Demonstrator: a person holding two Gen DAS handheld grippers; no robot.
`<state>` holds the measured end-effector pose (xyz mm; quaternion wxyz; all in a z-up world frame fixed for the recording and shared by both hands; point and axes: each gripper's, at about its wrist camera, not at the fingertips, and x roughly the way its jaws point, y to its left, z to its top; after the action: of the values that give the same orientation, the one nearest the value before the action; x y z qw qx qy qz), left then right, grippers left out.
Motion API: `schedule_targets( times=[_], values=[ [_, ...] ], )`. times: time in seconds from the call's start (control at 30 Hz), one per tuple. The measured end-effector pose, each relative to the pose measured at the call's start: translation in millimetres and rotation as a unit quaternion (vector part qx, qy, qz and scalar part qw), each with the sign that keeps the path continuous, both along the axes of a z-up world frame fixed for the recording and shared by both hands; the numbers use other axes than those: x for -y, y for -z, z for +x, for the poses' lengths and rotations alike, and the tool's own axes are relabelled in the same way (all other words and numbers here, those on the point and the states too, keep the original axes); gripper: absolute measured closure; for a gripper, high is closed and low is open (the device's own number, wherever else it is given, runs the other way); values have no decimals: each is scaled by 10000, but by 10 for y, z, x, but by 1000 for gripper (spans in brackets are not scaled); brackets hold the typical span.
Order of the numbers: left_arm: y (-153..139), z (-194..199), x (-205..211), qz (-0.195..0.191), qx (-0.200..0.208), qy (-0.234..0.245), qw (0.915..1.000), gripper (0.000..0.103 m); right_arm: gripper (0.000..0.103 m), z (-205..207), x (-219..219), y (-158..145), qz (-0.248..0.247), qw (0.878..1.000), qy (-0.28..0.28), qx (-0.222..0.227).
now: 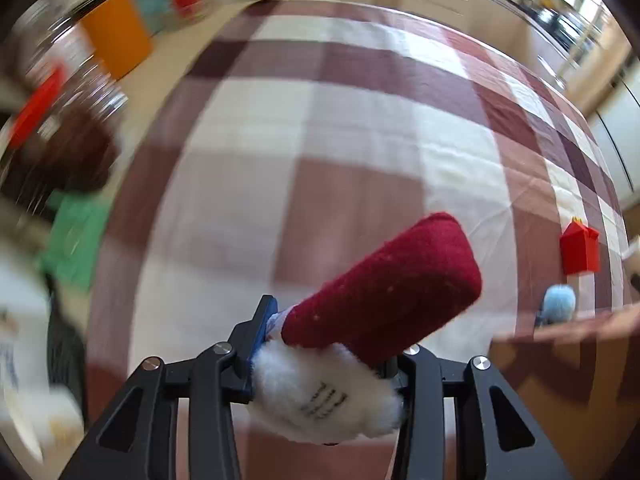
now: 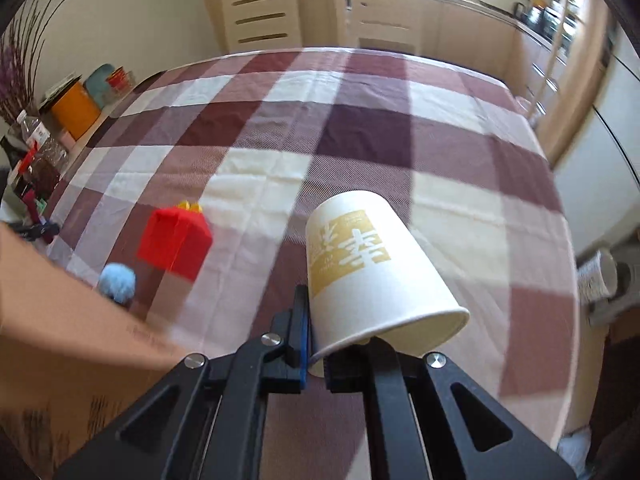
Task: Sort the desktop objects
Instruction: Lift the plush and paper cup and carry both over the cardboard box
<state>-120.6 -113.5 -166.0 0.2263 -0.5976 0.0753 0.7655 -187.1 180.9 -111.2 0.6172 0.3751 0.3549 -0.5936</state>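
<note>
My left gripper [image 1: 326,344] is shut on a red felt stocking with a white fluffy cuff [image 1: 380,292] and holds it above the checked tablecloth [image 1: 320,120]. My right gripper [image 2: 318,344] is shut on the rim of a white paper cup with a gold label [image 2: 368,272], held tilted with its base away from me. A small red box with a yellow top [image 2: 174,242] and a light blue pompom [image 2: 117,282] lie on the cloth to the left; both also show at the right of the left wrist view: the box [image 1: 580,250], the pompom [image 1: 559,308].
A brown cardboard box edge [image 2: 72,344] fills the lower left of the right wrist view and shows in the left wrist view [image 1: 568,344]. An orange container [image 2: 75,110], bottles and clutter stand along the table's left side. Cabinets stand behind the table.
</note>
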Motion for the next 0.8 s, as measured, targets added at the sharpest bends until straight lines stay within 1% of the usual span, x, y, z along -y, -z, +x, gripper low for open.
schedule_targets(
  times=[0.13,0.23,0.33,0.43,0.53,0.7,0.8],
  values=[
    [-188,311,346,-106,12,-391,9992,61,97,-28,-451,-238,-72,9995,290,71],
    [-371,556,522,-148,-84,-565,9983,61,97,44,-787,-480,-210,9989,416,29],
    [-590,787,639,-181,-177,-635,9977,61,97,130,-1096,-737,-353,9980,505,107],
    [-789,990,648,-149,-310,-609,9976,61,97,288,-1362,-979,-541,9973,478,97],
    [-959,1140,615,63,-276,-590,9979,61,97,507,-1579,-1179,-762,9963,400,71],
    [-1184,1310,479,401,-186,-605,9972,61,97,883,-1824,-1393,-1013,9947,122,89],
    [-1347,1416,339,536,-268,-450,9972,61,97,1119,-1907,-1482,-1108,9937,-81,176]
  ],
)
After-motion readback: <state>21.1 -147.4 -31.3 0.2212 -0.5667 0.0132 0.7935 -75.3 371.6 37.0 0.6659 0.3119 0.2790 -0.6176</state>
